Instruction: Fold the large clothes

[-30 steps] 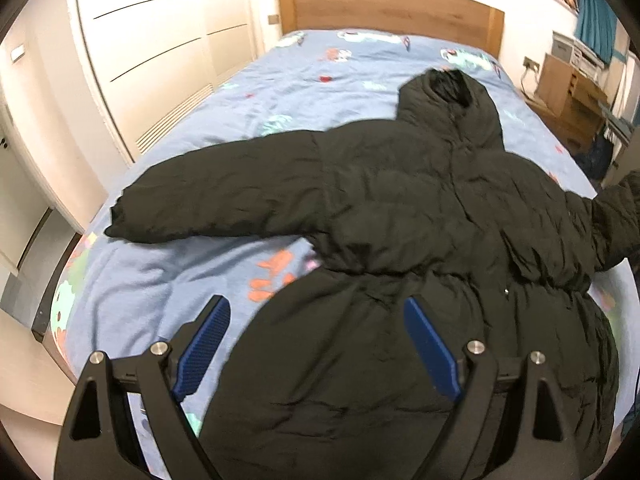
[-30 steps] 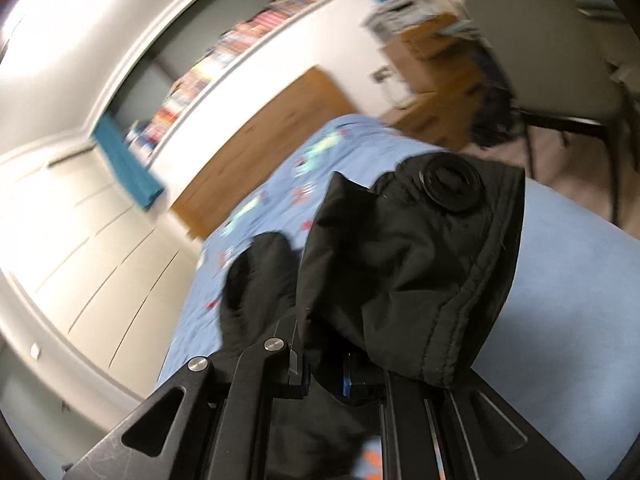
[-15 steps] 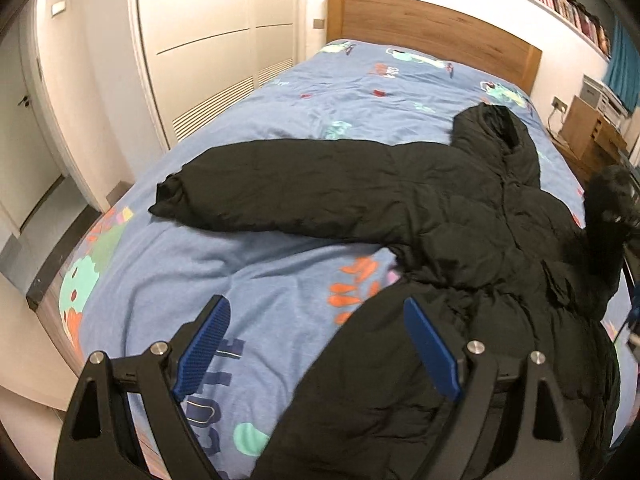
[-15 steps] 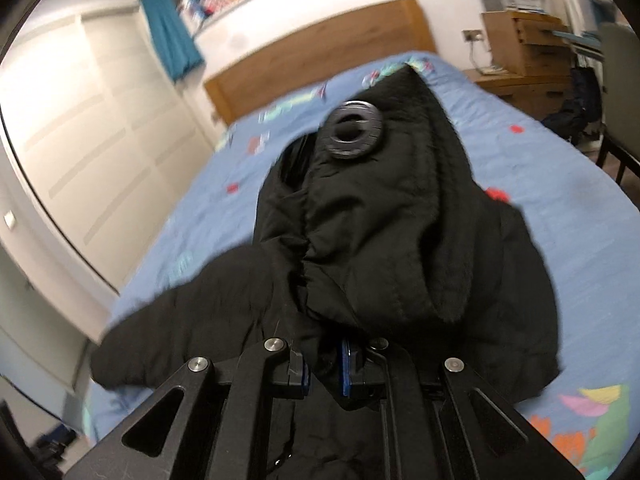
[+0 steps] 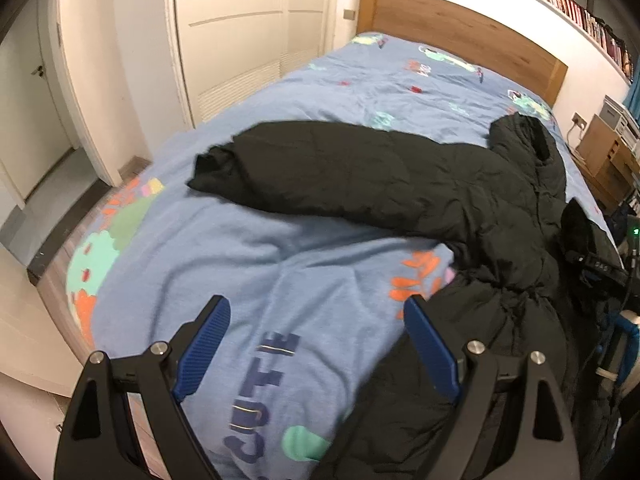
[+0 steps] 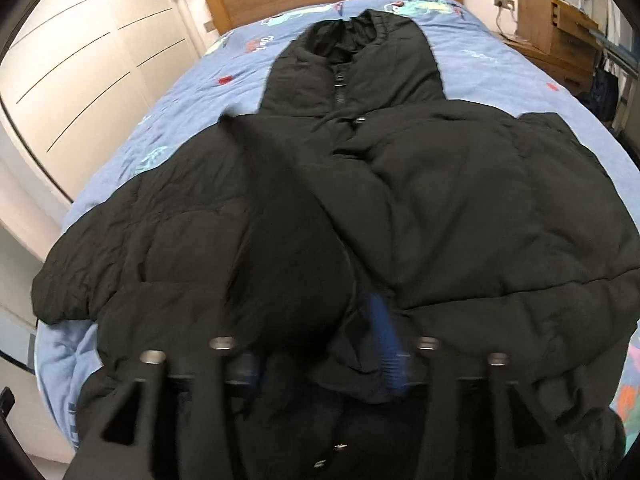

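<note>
Lying spread on the bed [image 5: 280, 240]: black coat [image 6: 400, 200], left gripper [image 5: 316, 344] hovering wide apart, right gripper [image 6: 320, 352] too blurred to tell.

jacket [image 6: 460, 200]: matt quilted cloth | headboard [image 5: 460, 36]: smooth wood | bedcover [image 5: 300, 272]: soft cloth

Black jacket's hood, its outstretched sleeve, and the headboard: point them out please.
hood [image 6: 352, 60], right wrist view, on its front panel
outstretched sleeve [image 5: 320, 168], left wrist view, mid-length
headboard [image 5: 460, 28], left wrist view, wooden face
</note>
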### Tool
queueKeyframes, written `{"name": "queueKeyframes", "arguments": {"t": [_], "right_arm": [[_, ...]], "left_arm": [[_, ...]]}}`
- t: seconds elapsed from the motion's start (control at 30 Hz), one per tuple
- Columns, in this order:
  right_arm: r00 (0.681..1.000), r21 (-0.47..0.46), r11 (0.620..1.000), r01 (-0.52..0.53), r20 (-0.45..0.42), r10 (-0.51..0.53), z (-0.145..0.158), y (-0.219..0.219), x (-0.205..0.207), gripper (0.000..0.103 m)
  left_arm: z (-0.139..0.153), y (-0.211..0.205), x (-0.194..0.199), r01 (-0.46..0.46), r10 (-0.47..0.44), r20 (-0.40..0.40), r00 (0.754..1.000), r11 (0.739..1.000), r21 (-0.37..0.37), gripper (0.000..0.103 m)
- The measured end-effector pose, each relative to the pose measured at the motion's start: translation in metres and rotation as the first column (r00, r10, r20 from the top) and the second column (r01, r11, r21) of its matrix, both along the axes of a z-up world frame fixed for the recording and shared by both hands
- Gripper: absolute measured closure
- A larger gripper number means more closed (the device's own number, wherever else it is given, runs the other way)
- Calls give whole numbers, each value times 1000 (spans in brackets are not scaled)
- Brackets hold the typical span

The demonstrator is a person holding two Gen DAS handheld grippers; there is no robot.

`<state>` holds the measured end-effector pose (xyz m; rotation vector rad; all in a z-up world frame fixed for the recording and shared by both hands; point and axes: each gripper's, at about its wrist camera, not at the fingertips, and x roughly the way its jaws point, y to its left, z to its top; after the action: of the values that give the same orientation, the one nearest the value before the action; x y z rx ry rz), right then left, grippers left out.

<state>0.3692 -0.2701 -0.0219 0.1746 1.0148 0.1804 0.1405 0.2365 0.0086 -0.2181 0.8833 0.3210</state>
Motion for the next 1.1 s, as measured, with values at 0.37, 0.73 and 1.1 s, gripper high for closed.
{"name": "queueKeyframes", "arguments": {"t": [0.37, 0.73, 1.1], "right_arm": [[993, 17, 999, -51, 110, 49, 59, -12, -48, 40], [980, -84, 990, 110, 175, -94, 75, -140, -59, 40], [979, -118, 988, 95, 190, -71, 52, -183, -14, 40]], "left_arm": [[34, -35, -15, 85, -85, 52, 995, 996, 2, 14], [41, -164, 43, 306, -305, 36, 952, 952, -8, 14], [10, -316, 181, 474, -473, 15, 881, 881, -19, 14]]}}
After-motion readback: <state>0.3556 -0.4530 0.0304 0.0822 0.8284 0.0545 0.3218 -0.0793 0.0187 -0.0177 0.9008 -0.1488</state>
